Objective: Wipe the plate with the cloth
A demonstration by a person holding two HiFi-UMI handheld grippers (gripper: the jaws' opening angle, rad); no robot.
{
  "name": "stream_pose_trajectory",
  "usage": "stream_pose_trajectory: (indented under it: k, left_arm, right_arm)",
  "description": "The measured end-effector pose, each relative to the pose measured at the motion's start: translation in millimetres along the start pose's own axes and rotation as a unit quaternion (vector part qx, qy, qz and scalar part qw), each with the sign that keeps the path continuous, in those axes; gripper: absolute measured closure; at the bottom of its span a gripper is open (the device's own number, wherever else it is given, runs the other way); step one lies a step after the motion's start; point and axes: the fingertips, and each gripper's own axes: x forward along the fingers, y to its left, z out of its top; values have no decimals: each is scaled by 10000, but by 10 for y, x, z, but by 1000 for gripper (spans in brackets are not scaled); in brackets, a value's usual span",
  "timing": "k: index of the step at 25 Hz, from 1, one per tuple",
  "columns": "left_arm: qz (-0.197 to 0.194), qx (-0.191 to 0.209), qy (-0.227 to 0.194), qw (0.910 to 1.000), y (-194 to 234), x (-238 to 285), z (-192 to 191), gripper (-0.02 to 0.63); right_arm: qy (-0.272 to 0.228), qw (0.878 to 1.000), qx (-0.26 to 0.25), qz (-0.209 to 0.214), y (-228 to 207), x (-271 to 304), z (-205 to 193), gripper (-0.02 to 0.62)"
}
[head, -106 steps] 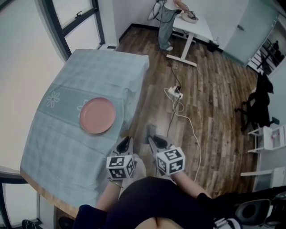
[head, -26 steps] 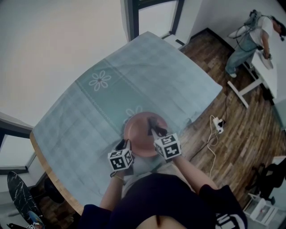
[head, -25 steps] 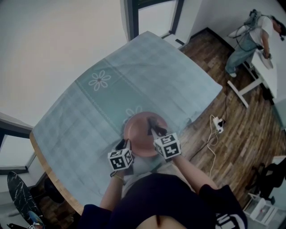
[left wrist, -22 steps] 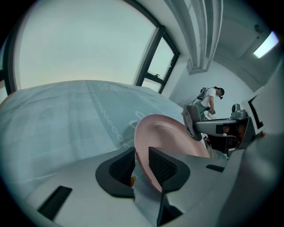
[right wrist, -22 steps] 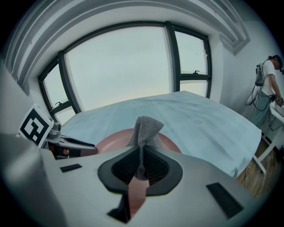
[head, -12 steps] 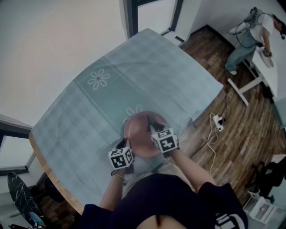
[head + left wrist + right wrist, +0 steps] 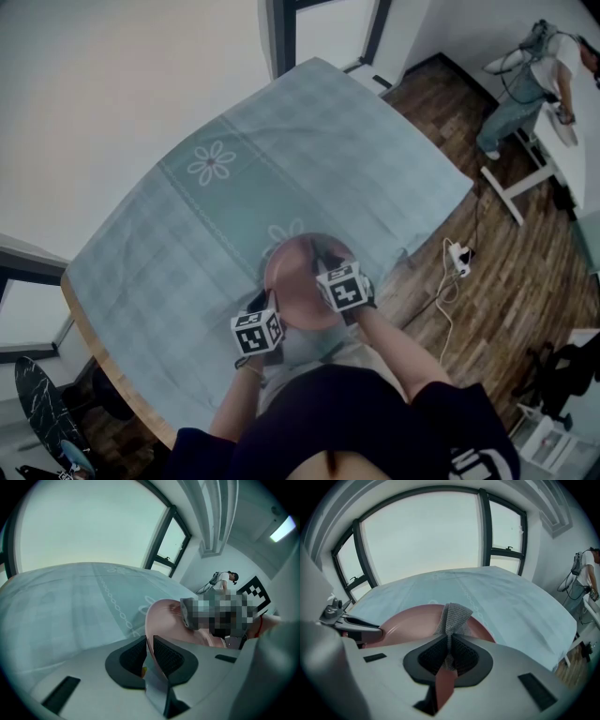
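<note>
While the plate (image 7: 292,279) sits by the table's (image 7: 169,253) near edge | left gripper (image 7: 149,644) has just been closing, rim clamped | right gripper (image 7: 449,645) pinches cloth (image 7: 453,615) | risk: hard wiping levers plate from thin rim grip

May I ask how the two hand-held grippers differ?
The left hand-held gripper, jaws just closing, clamps the rim of the round pink plate; the right hand-held gripper pinches a grey mesh cloth. The left sits at the plate's edge, the right over it. Both grip something.

A dark short-sleeved top (image 7: 347,427) is worn; left gripper (image 7: 149,645) and right gripper (image 7: 449,644) are grey, with black ribbed fingers (image 7: 169,656) and black-and-white marker cubes (image 7: 258,333).
</note>
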Motion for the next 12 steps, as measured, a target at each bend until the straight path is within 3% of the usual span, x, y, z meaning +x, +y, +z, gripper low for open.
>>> stream_pose_trajectory:
  k: [12]
  left_arm:
    - [-29,14,-3,10000,-5,-4,4,546]
  right_arm:
    - [379,9989,19,-290,-145,189,-88,563]
